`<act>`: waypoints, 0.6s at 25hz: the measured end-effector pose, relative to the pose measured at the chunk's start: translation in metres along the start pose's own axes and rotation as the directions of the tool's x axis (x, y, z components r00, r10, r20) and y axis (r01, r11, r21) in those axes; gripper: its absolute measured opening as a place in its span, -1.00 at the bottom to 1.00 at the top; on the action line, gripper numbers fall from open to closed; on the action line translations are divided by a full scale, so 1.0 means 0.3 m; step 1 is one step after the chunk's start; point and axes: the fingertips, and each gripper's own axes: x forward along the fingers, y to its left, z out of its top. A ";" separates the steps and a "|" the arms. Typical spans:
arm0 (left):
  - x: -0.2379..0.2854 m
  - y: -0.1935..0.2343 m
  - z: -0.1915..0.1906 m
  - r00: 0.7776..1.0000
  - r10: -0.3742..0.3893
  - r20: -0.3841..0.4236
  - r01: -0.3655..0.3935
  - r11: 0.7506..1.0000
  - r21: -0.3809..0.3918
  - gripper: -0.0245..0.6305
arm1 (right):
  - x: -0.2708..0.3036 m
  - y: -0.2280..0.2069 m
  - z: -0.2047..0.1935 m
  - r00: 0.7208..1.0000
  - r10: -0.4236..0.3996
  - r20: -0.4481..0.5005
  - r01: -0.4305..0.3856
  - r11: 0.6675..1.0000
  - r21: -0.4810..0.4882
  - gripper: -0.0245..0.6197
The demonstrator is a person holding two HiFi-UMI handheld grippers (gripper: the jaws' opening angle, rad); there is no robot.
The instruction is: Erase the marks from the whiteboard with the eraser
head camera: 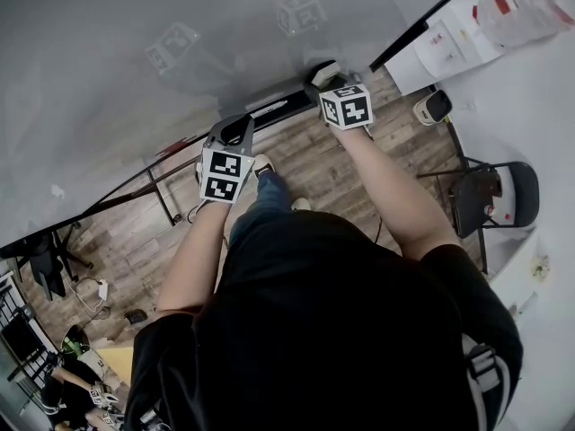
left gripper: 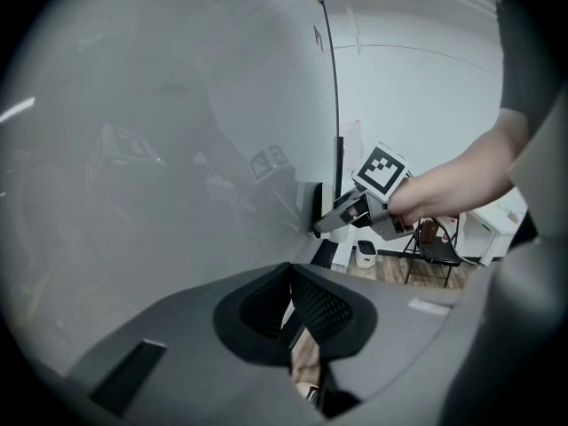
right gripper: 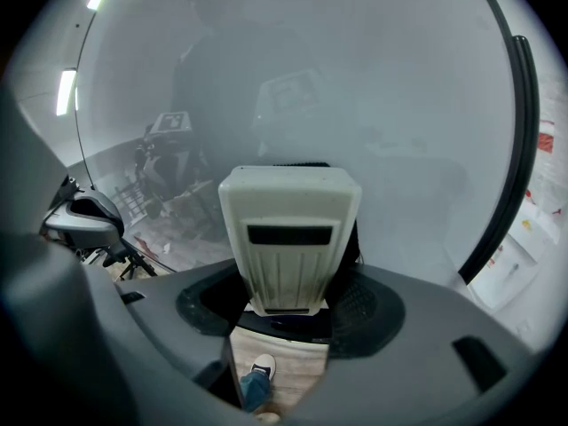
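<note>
The eraser (right gripper: 288, 238) was pressed face-on against the whiteboard (right gripper: 399, 105), low down and towards the board's right side. The right gripper (right gripper: 288, 307) had its fingers clamped on the eraser's base. In the head view the right arm reached forward to the whiteboard, forearm nearly straight, marker cube turned up at the camera. The left gripper (head camera: 235, 135) sat further left along the whiteboard, just short of its bottom ledge (head camera: 296, 97). Its fingers were closed together with nothing between them, and the elbow was bent in by the body.

As for room to move, the whiteboard's grey face ran wide open above and to the left of the eraser. To the right, the whiteboard's black edge (right gripper: 519, 149) came up quickly, so there was little travel that way. Below, the ledge carried a white pen (head camera: 269, 109).

Beyond the whiteboard's right edge, paper sheets (head camera: 449, 43) hung on the wall and a small white device (head camera: 433, 106) stood on the wooden floor (head camera: 359, 173). A dark folding chair (head camera: 490, 196) stood further out, well apart from the whiteboard. The person's shoe (head camera: 262, 164) was planted beneath the whiteboard.
</note>
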 end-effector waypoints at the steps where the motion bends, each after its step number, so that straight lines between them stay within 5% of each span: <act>1: -0.001 0.000 -0.005 1.000 0.000 -0.003 0.000 1.000 -0.002 -0.89 | 0.003 0.010 0.000 1.000 0.005 -0.004 -0.005 1.000 -0.005 -0.15; 15: -0.018 0.011 -0.042 0.999 0.033 -0.016 -0.034 0.999 -0.030 -0.89 | 0.053 0.149 -0.032 0.994 0.082 -0.070 -0.087 0.993 -0.076 -0.15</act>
